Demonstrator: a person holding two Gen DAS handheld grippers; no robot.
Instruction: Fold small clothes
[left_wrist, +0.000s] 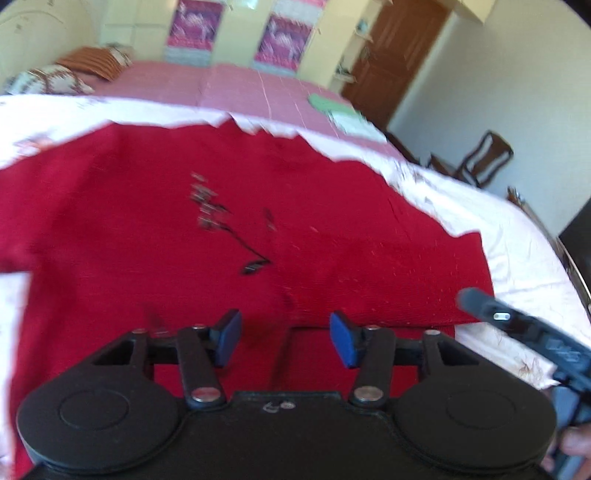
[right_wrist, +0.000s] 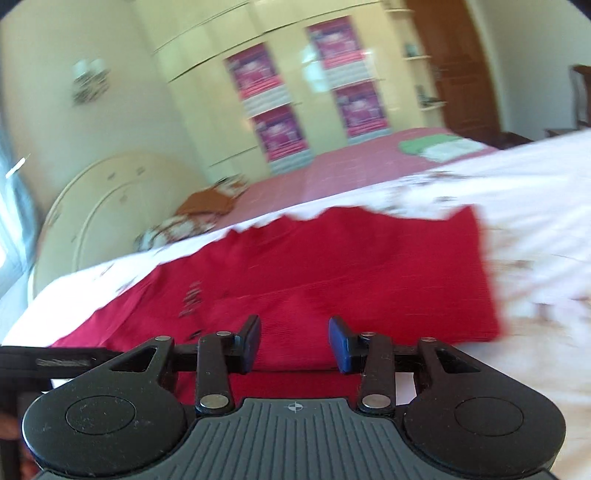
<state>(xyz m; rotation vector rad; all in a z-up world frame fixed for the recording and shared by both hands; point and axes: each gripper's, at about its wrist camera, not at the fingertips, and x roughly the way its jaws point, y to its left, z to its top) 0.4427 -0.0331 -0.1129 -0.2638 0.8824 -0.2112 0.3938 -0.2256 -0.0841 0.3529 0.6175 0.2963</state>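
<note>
Both the left gripper (left_wrist: 285, 339) and right gripper (right_wrist: 294, 343) hover, jaws wide and empty, over the red garment (left_wrist: 221, 206) on the bed (left_wrist: 517, 236); next, pinching its near edge.

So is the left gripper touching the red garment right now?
Cannot tell. In the left wrist view the left gripper is open over the red garment, nothing between its fingers, but blur hides any contact.

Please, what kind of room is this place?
Most likely a bedroom: a bed with pillows, a wardrobe behind it, and a red garment lying on a white sheet.
</note>
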